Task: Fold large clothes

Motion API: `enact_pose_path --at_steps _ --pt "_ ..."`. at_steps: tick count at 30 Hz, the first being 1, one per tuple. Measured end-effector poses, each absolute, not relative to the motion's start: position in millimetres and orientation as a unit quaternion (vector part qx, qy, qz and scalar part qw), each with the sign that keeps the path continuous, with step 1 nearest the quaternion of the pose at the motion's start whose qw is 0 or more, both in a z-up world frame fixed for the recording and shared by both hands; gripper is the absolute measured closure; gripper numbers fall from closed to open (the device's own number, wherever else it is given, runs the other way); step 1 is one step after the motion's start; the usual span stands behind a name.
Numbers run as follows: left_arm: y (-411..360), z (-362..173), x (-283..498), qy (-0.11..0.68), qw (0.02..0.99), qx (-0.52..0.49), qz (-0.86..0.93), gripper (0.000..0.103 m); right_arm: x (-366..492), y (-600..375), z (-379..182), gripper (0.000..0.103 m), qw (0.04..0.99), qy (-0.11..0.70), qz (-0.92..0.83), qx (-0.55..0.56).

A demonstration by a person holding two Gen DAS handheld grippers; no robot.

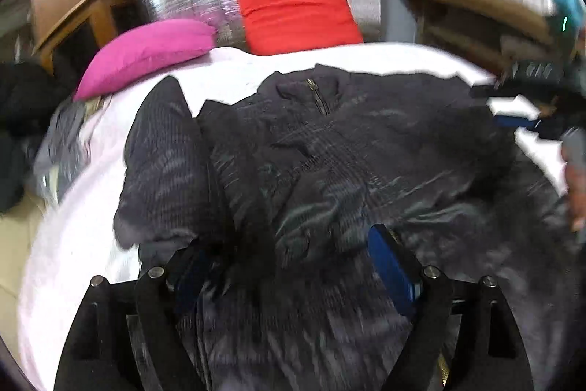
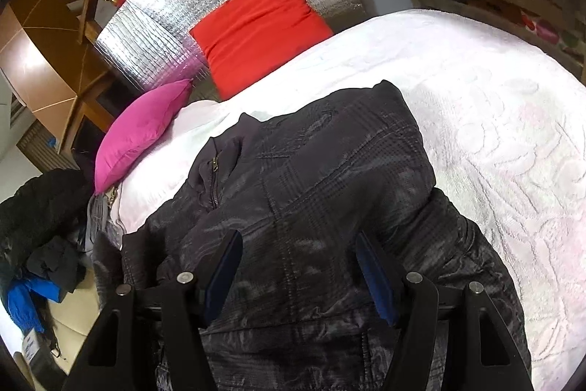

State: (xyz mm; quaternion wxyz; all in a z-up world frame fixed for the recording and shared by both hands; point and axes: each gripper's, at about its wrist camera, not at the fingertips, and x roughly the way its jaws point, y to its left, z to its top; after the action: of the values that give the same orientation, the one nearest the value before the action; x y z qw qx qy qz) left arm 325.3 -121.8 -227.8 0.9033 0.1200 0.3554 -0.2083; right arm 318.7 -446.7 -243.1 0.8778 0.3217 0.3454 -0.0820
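We see a big dark jacket (image 2: 311, 200) lying flat on a white bed cover (image 2: 494, 120). Its zipper (image 1: 319, 98) and collar point toward the far end of the bed.

Our left gripper (image 1: 289, 259) is right over the lower part of the jacket. Its two fingers are spread wide apart. Dark cloth lies between them, but the picture is blurry and we cannot tell if the fingers touch it.

Our right gripper (image 2: 298, 266) is also over the jacket, near the middle. Its fingers are wide apart too, and they hold nothing.

One sleeve (image 1: 161, 163) lies beside the body of the jacket on the left, next to bare white cover.

There is lots of bare white cover to the right of the jacket. At the far end sit a pink pillow (image 2: 143, 131) and a red pillow (image 2: 256, 28). A pile of dark clothes (image 2: 40, 229) is off the left side of the bed.
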Motion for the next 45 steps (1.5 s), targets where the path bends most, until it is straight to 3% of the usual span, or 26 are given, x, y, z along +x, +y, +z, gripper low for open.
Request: enact_pose_path --at_steps 5,12,18,25,26,28,29,31,32,39,45 --pt "-65 -204 316 0.375 0.901 -0.015 -0.217 0.018 316 -444 -242 0.035 0.877 0.344 -0.078 0.326" --pt "30 -197 366 0.415 0.866 -0.237 -0.146 0.017 322 -424 -238 0.035 0.886 0.350 -0.034 0.301" --pt "41 -205 417 0.447 0.798 -0.371 -0.158 0.017 328 -407 -233 0.035 0.898 0.350 -0.023 0.264" --pt "18 -218 444 0.471 0.745 -0.446 -0.155 0.018 325 -428 -236 0.035 0.890 0.350 -0.038 0.291" --pt "15 -217 446 0.471 0.745 -0.447 -0.151 0.020 324 -430 -236 0.035 0.889 0.349 -0.039 0.294" --pt "10 -211 449 0.465 0.753 -0.442 -0.143 0.041 322 -436 -236 0.035 0.888 0.347 -0.042 0.300" --pt "6 -207 451 0.465 0.761 -0.430 -0.140 0.059 322 -438 -236 0.035 0.887 0.346 -0.042 0.302" --pt "-10 -196 459 0.465 0.786 -0.386 -0.131 0.072 319 -444 -234 0.035 0.886 0.343 -0.044 0.308" --pt "-19 -189 459 0.460 0.802 -0.361 -0.125 0.085 317 -447 -234 0.035 0.886 0.341 -0.046 0.310" --pt "-126 -152 429 0.419 0.883 -0.133 -0.166 0.089 307 -474 -233 0.035 0.876 0.330 -0.066 0.346" --pt "-230 -193 378 0.437 0.864 0.039 -0.247 0.087 300 -491 -235 0.035 0.866 0.325 -0.073 0.372"
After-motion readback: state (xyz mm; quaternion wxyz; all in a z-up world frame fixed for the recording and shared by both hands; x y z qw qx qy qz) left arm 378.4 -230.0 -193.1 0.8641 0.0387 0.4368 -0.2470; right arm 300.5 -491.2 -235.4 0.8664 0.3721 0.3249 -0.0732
